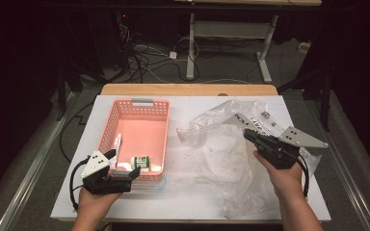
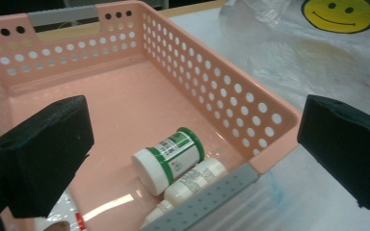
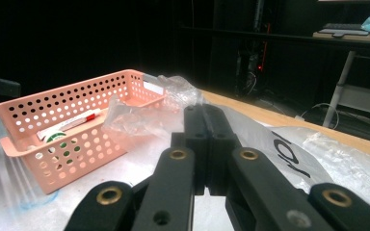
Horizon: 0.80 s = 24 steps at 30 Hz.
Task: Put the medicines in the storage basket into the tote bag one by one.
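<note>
A pink perforated basket (image 1: pixel 147 111) (image 2: pixel 212 82) (image 3: pixel 77 115) stands on the left half of the white table. In its near end lie a white jar with a green lid (image 1: pixel 139 162) (image 2: pixel 168 159), a white bottle (image 2: pixel 192 180) and a white tube (image 1: pixel 117 144). My left gripper (image 1: pixel 122 163) (image 2: pixel 192 125) hovers at the basket's near edge, jaws wide open and nothing between them. A crumpled clear plastic bag (image 1: pixel 221 144) (image 3: pixel 144 115) with a yellow smiley print (image 2: pixel 339 14) lies to the right. My right gripper (image 1: pixel 248 135) (image 3: pixel 207 113) is over the bag, jaws pressed together.
The white table top (image 1: pixel 173 202) has a wooden strip (image 1: pixel 188 89) along its far edge. Beyond it, cables (image 1: pixel 144 55) lie on the floor by the white legs of another desk (image 1: pixel 191 48). Metal rails (image 1: pixel 33 168) flank the table.
</note>
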Each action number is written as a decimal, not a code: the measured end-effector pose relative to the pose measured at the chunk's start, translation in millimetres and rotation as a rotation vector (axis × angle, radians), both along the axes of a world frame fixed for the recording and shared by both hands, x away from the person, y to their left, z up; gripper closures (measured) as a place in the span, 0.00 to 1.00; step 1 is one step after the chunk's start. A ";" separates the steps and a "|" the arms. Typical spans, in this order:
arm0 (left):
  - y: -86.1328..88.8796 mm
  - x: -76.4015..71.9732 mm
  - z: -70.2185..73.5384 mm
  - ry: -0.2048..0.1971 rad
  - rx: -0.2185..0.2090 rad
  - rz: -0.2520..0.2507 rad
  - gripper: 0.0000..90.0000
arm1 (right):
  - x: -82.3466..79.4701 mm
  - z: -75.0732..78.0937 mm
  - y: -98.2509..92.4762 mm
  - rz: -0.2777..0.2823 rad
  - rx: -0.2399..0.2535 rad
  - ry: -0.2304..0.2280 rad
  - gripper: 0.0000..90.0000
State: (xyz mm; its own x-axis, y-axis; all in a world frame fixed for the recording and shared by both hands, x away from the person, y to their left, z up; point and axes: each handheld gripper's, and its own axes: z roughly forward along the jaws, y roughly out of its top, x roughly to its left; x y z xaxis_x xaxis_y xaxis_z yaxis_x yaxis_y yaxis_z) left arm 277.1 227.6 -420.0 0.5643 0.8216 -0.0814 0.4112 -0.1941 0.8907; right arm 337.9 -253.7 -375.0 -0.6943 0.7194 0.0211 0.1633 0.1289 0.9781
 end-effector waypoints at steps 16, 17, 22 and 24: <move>39.4 7.3 -0.4 0.028 -0.018 0.106 0.00 | 0.4 -1.8 -1.8 -0.004 0.001 0.005 1.00; 40.6 7.5 -0.7 0.030 -0.020 0.109 0.00 | 0.6 -2.1 -2.1 -0.002 -0.001 0.004 1.00; 46.0 8.6 -1.7 0.037 -0.025 0.123 0.00 | 0.6 -2.5 -1.7 -0.001 -0.001 0.007 1.00; 46.8 8.7 -1.7 0.037 -0.024 0.125 0.00 | 0.4 -2.6 -1.2 0.000 -0.003 0.006 1.00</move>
